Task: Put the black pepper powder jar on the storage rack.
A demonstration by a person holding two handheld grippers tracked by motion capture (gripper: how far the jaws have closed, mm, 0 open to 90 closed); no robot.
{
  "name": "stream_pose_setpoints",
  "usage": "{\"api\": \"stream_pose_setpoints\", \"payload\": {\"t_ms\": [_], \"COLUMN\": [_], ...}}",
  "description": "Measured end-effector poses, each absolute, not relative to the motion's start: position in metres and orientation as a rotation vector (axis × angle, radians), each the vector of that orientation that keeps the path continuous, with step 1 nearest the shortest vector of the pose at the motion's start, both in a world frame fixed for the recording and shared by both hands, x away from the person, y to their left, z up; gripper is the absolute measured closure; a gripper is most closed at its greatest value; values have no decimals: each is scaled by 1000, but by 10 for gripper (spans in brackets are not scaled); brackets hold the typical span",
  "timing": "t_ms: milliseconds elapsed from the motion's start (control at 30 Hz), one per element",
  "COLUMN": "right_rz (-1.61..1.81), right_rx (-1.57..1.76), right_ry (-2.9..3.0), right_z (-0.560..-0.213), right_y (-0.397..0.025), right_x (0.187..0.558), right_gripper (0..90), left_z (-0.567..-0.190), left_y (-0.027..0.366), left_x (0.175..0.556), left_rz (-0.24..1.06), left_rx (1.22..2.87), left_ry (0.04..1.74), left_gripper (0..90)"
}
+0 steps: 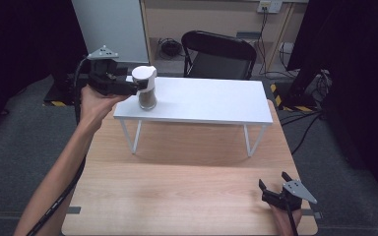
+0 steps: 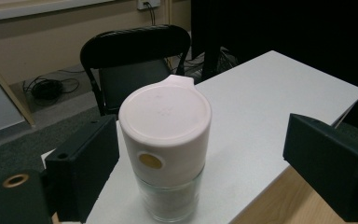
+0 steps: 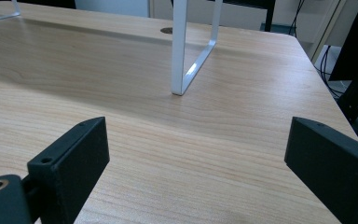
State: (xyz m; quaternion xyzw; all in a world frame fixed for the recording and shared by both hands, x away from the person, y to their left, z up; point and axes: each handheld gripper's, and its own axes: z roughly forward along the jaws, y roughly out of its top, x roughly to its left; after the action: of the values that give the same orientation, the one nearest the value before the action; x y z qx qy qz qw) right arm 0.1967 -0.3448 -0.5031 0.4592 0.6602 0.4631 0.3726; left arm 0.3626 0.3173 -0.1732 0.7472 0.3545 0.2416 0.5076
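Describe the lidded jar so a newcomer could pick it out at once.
On the wooden table stands a white raised shelf. At its near left corner sits the jar, between the open jaws of the left tongs. It is clear glass with a pale lid bearing a small spout and a yellow dot.

High view looks down; gripper views sit low, sharing the table (image 1: 187, 196)

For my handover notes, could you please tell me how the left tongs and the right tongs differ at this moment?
The left tongs are raised at the near left corner of the white shelf, while the right tongs sit low at the wooden table's near right corner. The left tongs have a jar with a pale lid between their jaws, with a gap on each side; the right tongs face bare wood. Both are open and black.
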Motion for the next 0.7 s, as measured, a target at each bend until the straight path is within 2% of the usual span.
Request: {"api": "stream_pose_setpoints", "payload": {"t_ms": [700], "right_rz": [1173], "right_rx": [1171], "right_ry": [1702], "right_z": [-502], "right_y": [-343], "right_x": [198], "right_gripper": [65], "left_z": [-191], "left_y": [345], "left_x": [305], "left_rz": [548], "left_rx": [1755], "left_ry": [776], "left_gripper": [84]}}
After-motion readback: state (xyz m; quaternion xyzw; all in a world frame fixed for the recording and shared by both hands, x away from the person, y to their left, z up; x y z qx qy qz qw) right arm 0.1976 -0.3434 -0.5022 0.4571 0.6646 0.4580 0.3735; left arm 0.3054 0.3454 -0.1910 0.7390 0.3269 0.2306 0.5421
